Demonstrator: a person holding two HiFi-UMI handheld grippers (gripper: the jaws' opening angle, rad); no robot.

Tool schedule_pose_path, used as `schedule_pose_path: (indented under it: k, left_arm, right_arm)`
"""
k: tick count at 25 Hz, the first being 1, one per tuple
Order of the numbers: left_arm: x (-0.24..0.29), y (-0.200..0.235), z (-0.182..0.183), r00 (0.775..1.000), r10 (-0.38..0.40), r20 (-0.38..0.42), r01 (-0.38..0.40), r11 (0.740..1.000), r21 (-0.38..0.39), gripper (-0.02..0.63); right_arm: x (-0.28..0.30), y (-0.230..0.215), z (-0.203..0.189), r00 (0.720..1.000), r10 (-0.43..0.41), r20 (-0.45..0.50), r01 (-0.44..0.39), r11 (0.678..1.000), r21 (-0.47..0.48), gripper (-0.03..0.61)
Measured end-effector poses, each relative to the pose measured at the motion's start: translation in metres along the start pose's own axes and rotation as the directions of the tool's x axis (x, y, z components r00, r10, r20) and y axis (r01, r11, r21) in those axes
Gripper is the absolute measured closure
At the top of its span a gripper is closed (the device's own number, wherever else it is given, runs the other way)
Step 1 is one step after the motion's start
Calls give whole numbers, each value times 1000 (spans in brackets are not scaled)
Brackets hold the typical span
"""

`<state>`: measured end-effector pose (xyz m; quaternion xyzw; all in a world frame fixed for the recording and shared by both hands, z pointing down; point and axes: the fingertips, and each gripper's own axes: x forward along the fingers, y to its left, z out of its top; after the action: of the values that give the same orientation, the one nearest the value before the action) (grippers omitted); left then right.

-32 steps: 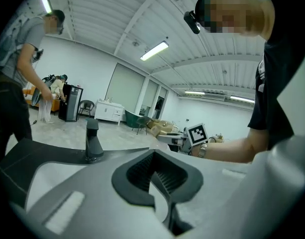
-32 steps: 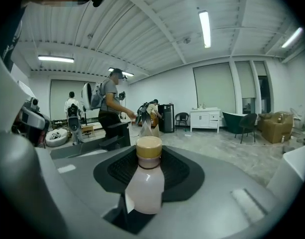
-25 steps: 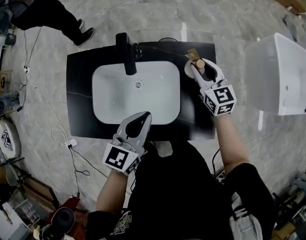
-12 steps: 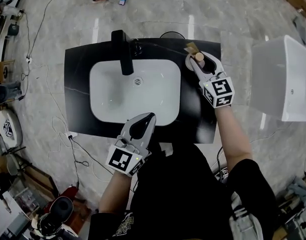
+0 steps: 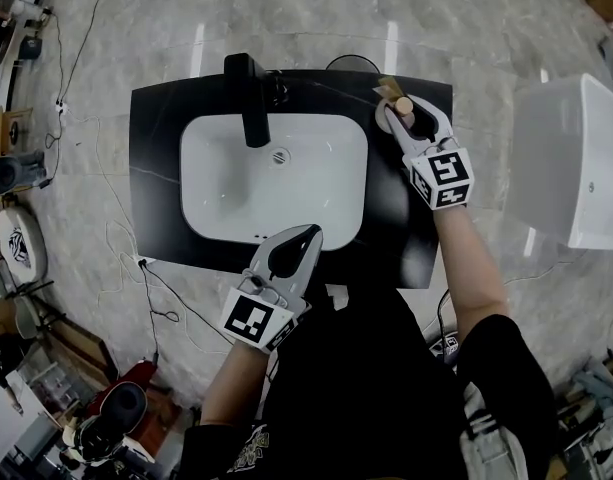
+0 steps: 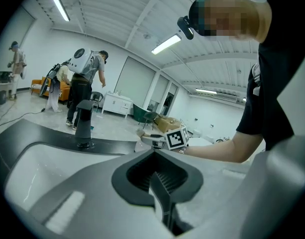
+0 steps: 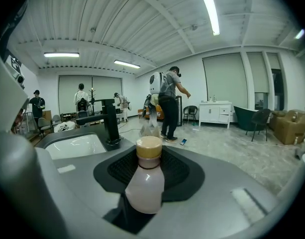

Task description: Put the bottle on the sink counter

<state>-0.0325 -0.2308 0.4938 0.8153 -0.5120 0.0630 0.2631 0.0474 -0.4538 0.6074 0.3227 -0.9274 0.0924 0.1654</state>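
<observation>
The right gripper [image 5: 412,118] clamps the tan-capped bottle [image 7: 145,180] at the sink counter's [image 5: 156,168] back right corner, while the left gripper [image 5: 304,236], jaws together and empty, hovers at its front edge.

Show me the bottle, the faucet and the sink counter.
bottle [image 7: 145,185], right gripper view, on its pale body.
faucet [image 5: 250,108], head view, on its black spout.
sink counter [image 5: 156,168], head view, on the bare black top at its left end.
</observation>
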Motion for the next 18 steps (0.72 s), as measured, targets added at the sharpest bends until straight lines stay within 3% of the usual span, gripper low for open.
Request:
schedule_pose_path:
  k: [18]
  left_arm:
    - [7,-5,-3,1000,-26,-12,27,999,23,614]
  right_arm:
    - [4,0,-2,1000,11,18,-11,1000,-22,413]
